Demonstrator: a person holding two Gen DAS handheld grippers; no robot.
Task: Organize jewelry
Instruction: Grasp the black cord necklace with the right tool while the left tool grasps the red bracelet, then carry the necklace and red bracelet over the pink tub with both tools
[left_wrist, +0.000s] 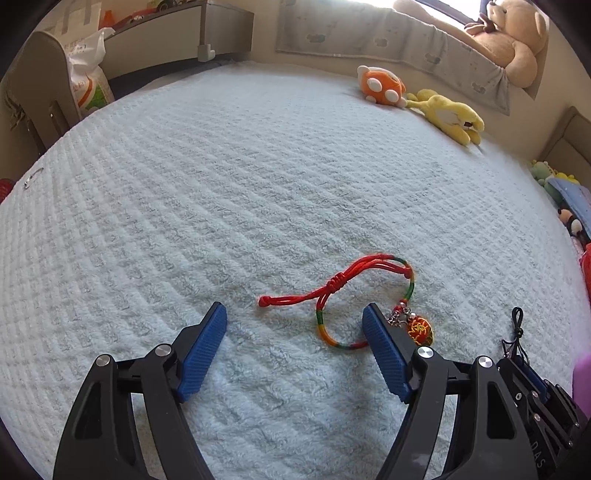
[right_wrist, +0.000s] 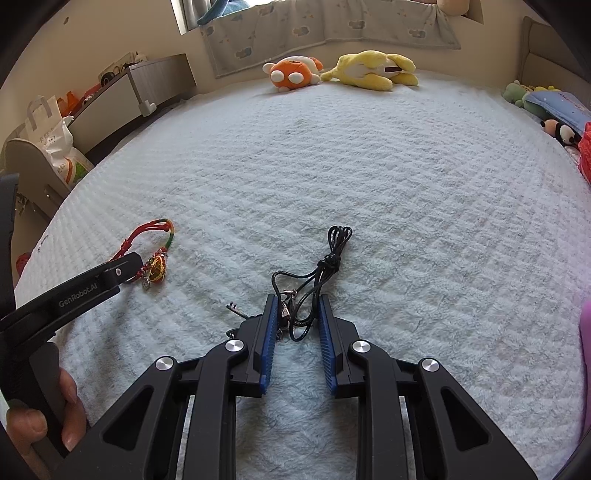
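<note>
Fleecy pale-blue bedspread (left_wrist: 258, 177) covers the bed and carries both pieces of jewelry; a red and rainbow cord bracelet (left_wrist: 364, 291) with an embroidered charm (left_wrist: 419, 330) lies ahead of the left gripper (left_wrist: 295, 317), and a black cord necklace (right_wrist: 325, 269) with small metal clasps lies bunched ahead of the right gripper (right_wrist: 295, 310).

Left fingers stand wide apart and hold nothing; the right-hand finger (left_wrist: 384, 350) sits over the bracelet's lower loop, just beside the charm, while the red knotted tail reaches into the gap between the fingers; whether the finger presses on the cord I cannot tell.

Right fingers are narrow but not closed; the tangled lower end of the necklace lies in the gap between them, its looped end stretching away over the bedspread; no pad (right_wrist: 271, 325) clearly pinches the cord, so I judge it not yet gripped.

By my reading the step in hand is the approach to pick up each piece, one per gripper; the next move calls for the right fingers to close on the bunched cord without snagging the fleece, and for the left gripper to shift towards the bracelet's loop so the cord sits squarely between the pads before closing; thin cord on deep pile may slip under the fingers.

Plush toys (right_wrist: 295, 74) lie well apart at the far edge of the bed; no box or tray for the jewelry shows in either view.
</note>
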